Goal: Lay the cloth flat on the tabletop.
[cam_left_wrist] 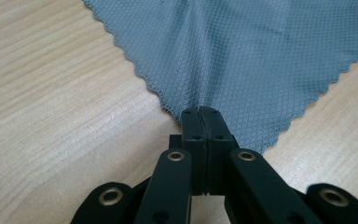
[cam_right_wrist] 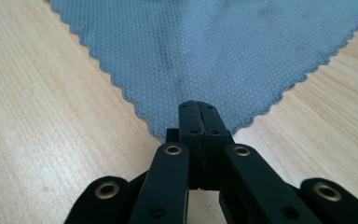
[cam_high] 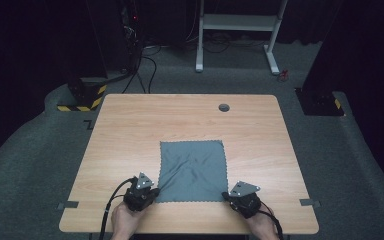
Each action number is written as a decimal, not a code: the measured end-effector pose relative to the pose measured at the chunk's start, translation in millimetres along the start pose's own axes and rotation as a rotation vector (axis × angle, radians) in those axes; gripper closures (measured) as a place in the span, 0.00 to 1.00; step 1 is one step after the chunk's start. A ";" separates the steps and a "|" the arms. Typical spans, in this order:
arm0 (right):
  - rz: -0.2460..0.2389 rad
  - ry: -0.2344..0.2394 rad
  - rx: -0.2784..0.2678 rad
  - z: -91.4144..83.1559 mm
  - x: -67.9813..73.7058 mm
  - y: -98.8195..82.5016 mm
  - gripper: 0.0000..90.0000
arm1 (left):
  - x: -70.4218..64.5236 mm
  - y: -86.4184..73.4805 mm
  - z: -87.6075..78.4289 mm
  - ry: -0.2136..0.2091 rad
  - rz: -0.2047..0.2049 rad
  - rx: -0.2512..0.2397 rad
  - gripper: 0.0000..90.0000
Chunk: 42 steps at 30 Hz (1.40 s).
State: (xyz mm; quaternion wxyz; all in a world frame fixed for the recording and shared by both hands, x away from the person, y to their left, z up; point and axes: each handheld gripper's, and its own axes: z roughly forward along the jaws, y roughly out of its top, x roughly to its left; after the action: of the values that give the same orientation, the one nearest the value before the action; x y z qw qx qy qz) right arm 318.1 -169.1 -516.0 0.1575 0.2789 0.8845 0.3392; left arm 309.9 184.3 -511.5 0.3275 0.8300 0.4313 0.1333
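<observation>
Pinching the grey cloth's (cam_high: 193,170) near corners, left tongs (cam_left_wrist: 200,111) and right tongs (cam_right_wrist: 198,105) fully closed

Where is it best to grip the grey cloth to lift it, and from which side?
Probably at its two near corners, coming in low from the table's near edge. The cloth lies flat, so only its zigzag edges and corners give the jaws something to pinch. The left gripper and the right gripper are shut on one near corner each.

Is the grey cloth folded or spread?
Spread: the grey cloth lies flat in one layer on the table, all four edges visible, only slight wrinkles.
</observation>
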 end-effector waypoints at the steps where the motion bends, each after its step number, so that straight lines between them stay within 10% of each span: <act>1: -0.010 -0.002 0.003 -1.1 0.7 -0.6 1.00 | 0.3 -0.7 -0.9 0.002 0.005 0.002 0.99; 5: -0.003 0.003 0.000 -2.8 1.8 -2.5 1.00 | -0.8 -1.8 -1.0 0.006 -0.011 -0.007 0.98; 13: 0.015 0.013 -0.027 -5.0 6.1 -3.5 0.88 | -18.6 2.2 -4.3 -0.038 0.080 -0.059 0.75; 23: -0.016 0.025 0.003 -3.7 6.5 -2.5 0.99 | -46.1 15.2 20.7 -0.071 0.179 -0.034 0.74; 34: -0.023 0.038 0.018 -4.3 5.0 -0.8 1.00 | -49.5 17.9 19.1 -0.097 0.234 0.002 0.99; 42: -0.032 0.071 0.038 -9.6 7.8 -2.6 0.99 | -47.2 15.1 14.7 -0.158 0.217 0.023 0.98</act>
State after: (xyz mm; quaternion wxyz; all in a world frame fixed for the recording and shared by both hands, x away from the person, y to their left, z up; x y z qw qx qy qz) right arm 306.4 -170.9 -511.6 0.1261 0.2553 0.9002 0.3295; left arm 298.8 133.9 -509.6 0.3349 0.8834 0.3131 0.0972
